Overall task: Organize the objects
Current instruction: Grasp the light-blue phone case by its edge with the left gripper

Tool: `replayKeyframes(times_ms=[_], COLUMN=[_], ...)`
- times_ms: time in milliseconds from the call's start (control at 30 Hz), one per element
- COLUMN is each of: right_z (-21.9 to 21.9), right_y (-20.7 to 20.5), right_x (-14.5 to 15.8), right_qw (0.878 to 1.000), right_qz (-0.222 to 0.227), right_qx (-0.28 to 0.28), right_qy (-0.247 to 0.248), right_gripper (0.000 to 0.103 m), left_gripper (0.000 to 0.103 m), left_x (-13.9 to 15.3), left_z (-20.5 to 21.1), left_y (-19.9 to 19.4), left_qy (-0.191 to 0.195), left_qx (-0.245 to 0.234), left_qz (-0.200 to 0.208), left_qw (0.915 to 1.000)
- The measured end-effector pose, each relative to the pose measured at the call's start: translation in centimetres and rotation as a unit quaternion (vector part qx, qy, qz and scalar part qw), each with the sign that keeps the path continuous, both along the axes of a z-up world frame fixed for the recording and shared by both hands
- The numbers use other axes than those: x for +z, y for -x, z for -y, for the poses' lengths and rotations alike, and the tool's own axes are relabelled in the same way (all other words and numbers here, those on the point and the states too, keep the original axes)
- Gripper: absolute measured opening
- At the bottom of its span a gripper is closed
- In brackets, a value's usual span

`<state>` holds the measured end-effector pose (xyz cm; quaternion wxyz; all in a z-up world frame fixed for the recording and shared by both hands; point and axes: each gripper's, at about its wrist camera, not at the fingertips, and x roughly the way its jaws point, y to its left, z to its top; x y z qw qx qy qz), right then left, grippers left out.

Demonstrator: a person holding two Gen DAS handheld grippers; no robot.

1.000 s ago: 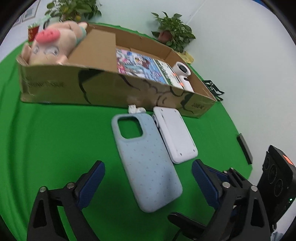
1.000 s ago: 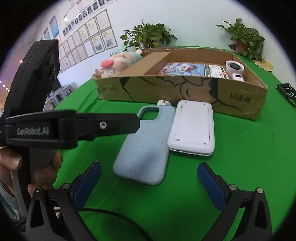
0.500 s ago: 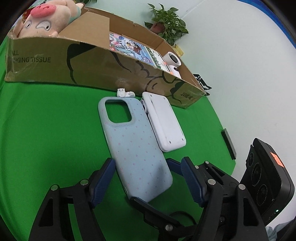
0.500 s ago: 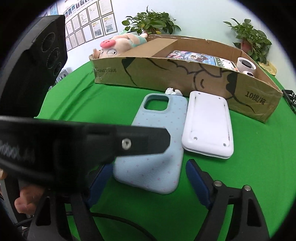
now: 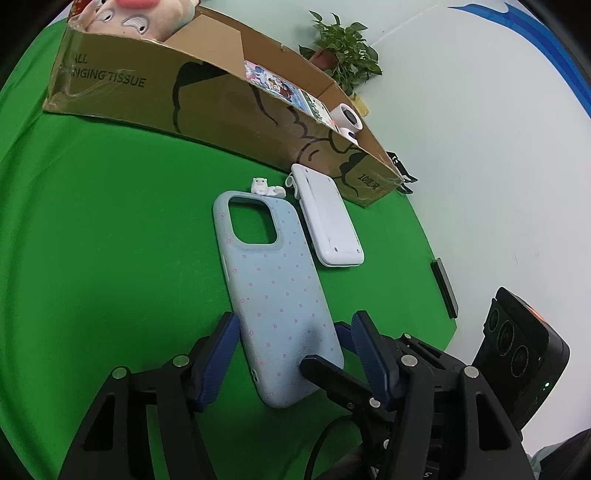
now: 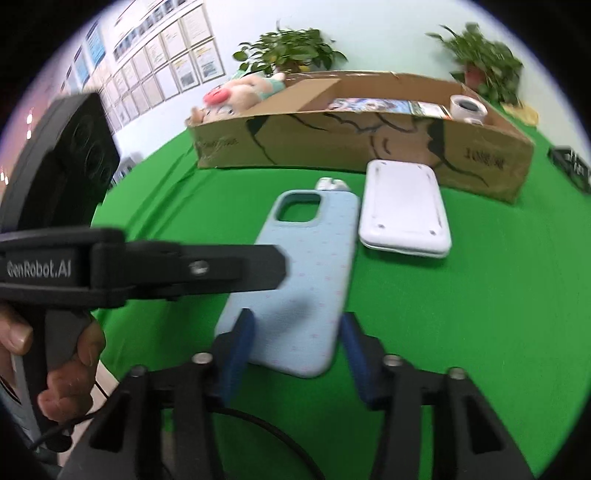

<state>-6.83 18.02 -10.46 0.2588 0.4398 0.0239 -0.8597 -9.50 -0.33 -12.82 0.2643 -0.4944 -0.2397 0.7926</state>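
Note:
A light blue dotted phone case (image 5: 273,288) lies flat on the green cloth, also in the right wrist view (image 6: 306,266). A white flat device (image 5: 328,221) lies beside it on the right, also in the right wrist view (image 6: 404,212). My left gripper (image 5: 291,350) straddles the case's near end, its blue pads close to both long edges. My right gripper (image 6: 295,347) straddles the same end, with small gaps at the sides. The left gripper's finger (image 6: 184,267) crosses the right wrist view over the case.
A long cardboard box (image 5: 207,110) stands behind, holding a pink plush pig (image 5: 136,18), a picture book (image 5: 273,81) and a white round device (image 5: 349,118). A small white figure (image 5: 264,186) sits at the case's far end. Potted plants stand behind the box. The table edge (image 5: 436,295) is at right.
Both grippers have moved forward and down over the near end of the blue case, and both have narrowed from wide open to just around its width.

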Motion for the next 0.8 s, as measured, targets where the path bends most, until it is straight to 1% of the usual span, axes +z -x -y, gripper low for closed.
replayKeyframes(times_ms=[33,100,133,167,200,233,267,400,433,467,500,667,767,800], right_z=[0.0,0.2,0.3,0.4,0.7,0.9,1.1,2.1,2.3,2.4,2.5,1.9,1.0,0.8], right_y=[0.0,0.0,0.0,-0.1,-0.5,-0.6,-0.8,-1.0,-1.1,-1.2,-1.3,-0.7,-0.3,-0.1], right_x=[0.0,0.0,0.0,0.0,-0.1,-0.1,-0.2,-0.7,-0.7,-0.8,-0.8,-0.7,-0.4,-0.3], right_qw=[1.0,1.0,1.0,1.0,1.0,1.0,1.0,0.998,0.997,0.997,0.996,0.998,1.0,1.0], right_qz=[0.002,0.004,0.003,0.003,0.002,0.0,-0.003,-0.023,-0.027,-0.033,-0.038,-0.024,0.001,0.01], right_qx=[0.0,0.004,0.005,0.006,0.007,0.008,0.008,0.012,0.013,0.012,0.01,0.008,0.002,0.002], right_qy=[-0.001,0.0,0.0,0.001,0.0,-0.004,-0.012,-0.054,-0.064,-0.075,-0.085,-0.056,-0.007,0.007], right_gripper=[0.043,0.049,0.057,0.067,0.072,0.08,0.083,0.084,0.083,0.078,0.077,0.077,0.077,0.077], left_gripper=[0.059,0.059,0.059,0.059,0.059,0.059,0.059,0.059,0.059,0.059,0.059,0.061,0.061,0.059], left_x=[-0.1,-0.1,-0.2,-0.3,-0.3,-0.3,-0.3,-0.4,-0.4,-0.4,-0.4,-0.5,-0.5,-0.5], left_z=[0.1,0.2,0.1,0.1,-0.1,-0.3,-0.4,-0.6,-0.5,-0.5,-0.5,-0.4,-0.4,-0.5], left_y=[0.0,0.0,-0.1,-0.1,-0.2,-0.2,-0.3,-0.3,-0.3,-0.3,-0.3,-0.3,-0.2,-0.2], left_qy=[-0.001,-0.006,-0.014,-0.019,-0.022,-0.02,-0.017,-0.023,-0.023,-0.023,-0.023,-0.027,-0.028,-0.026], left_qx=[0.002,0.001,-0.004,-0.007,-0.011,-0.015,-0.016,-0.016,-0.016,-0.016,-0.016,-0.01,-0.01,-0.01], left_qz=[0.002,0.008,0.012,0.016,0.017,0.016,0.015,0.016,0.016,0.016,0.016,0.018,0.019,0.018], left_qw=[1.0,0.9999,0.9998,0.9997,0.9996,0.9995,0.9996,0.9995,0.9995,0.9995,0.9995,0.9994,0.9994,0.9994])
